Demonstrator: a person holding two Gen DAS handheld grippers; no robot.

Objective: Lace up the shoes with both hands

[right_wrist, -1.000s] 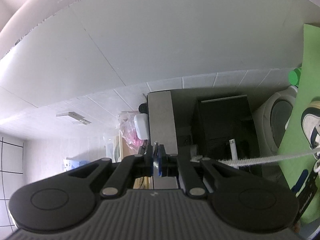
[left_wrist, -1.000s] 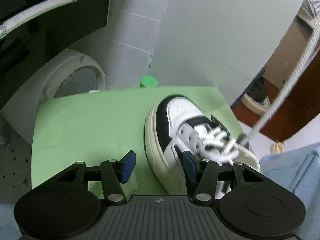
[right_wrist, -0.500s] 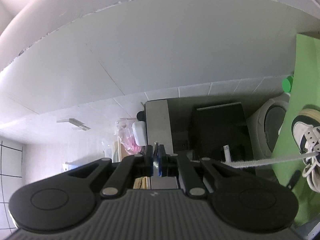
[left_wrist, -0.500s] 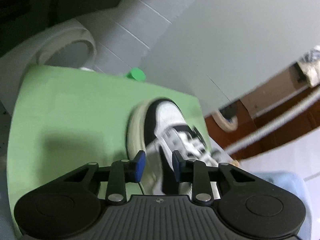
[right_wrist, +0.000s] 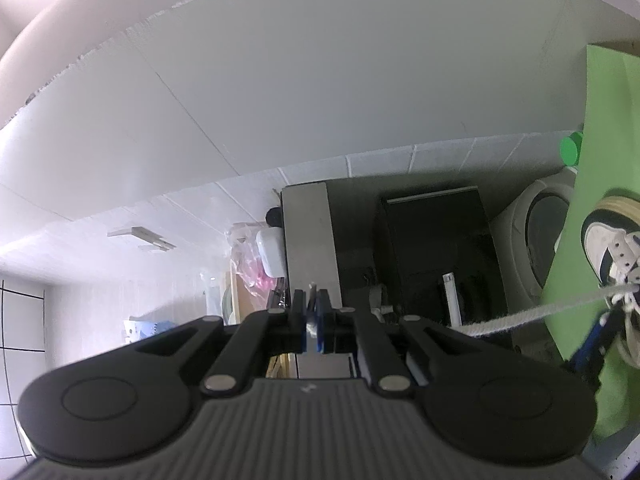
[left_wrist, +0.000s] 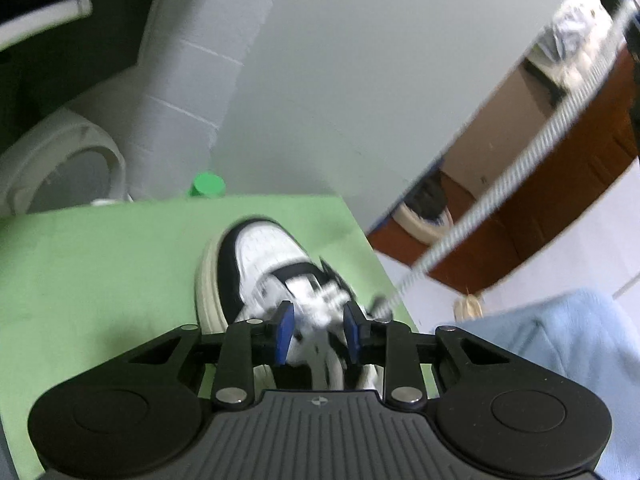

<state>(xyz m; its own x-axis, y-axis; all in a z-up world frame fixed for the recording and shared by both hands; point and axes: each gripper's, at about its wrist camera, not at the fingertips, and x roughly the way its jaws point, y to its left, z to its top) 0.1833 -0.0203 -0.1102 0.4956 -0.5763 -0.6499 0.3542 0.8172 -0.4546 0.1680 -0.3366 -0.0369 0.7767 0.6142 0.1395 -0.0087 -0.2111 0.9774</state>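
Clamping lace (right_wrist: 520,320) | right gripper (right_wrist: 311,326) clenched; left gripper (left_wrist: 316,334) half-closed over shoe (left_wrist: 256,276)

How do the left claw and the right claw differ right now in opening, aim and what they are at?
The left claw stands partly open with a gap between its blue pads; the right claw is shut. The left aims down at the black-and-white sneaker, straddling its laces; the right aims away toward the white wall, pinching the end of the taut white braided lace. Both have black fingers with blue pads.
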